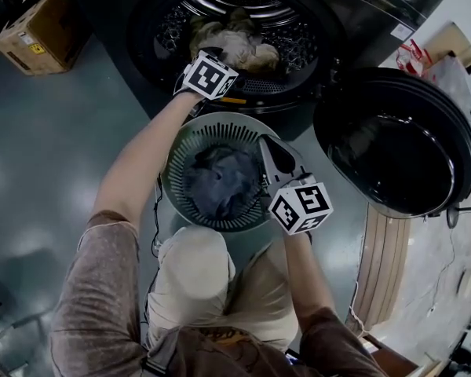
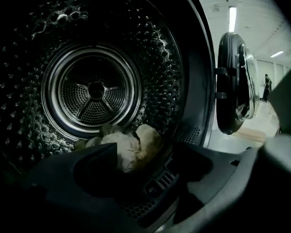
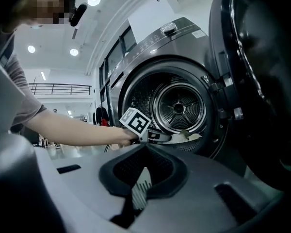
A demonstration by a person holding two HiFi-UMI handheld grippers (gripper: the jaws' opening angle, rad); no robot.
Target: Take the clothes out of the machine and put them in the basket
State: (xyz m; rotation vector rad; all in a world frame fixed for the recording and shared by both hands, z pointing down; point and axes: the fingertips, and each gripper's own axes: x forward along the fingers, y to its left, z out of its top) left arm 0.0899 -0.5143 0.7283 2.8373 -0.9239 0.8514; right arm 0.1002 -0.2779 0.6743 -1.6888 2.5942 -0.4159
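Clothes (image 1: 239, 44), pale and crumpled, lie in the drum (image 2: 94, 89) just ahead of our left tongs (image 2: 145, 166), whose jaws stand apart, not pressing on them. Behind those tongs, nearer us, sits the basket (image 1: 180, 140), a dark garment (image 1: 220, 181) inside. Our right tongs (image 3: 145, 152), jaws together and empty, hover over its rim.

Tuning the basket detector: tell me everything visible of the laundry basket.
The basket is round, pale grey plastic by its look, with slatted walls and a plain rim. It stands upright on the floor just before the machine's open drum, at the person's knees. Dark blue-grey clothes lie in it. The right gripper lies over its right rim; a strip of slatted wall shows between its jaws, which seem closed on it.
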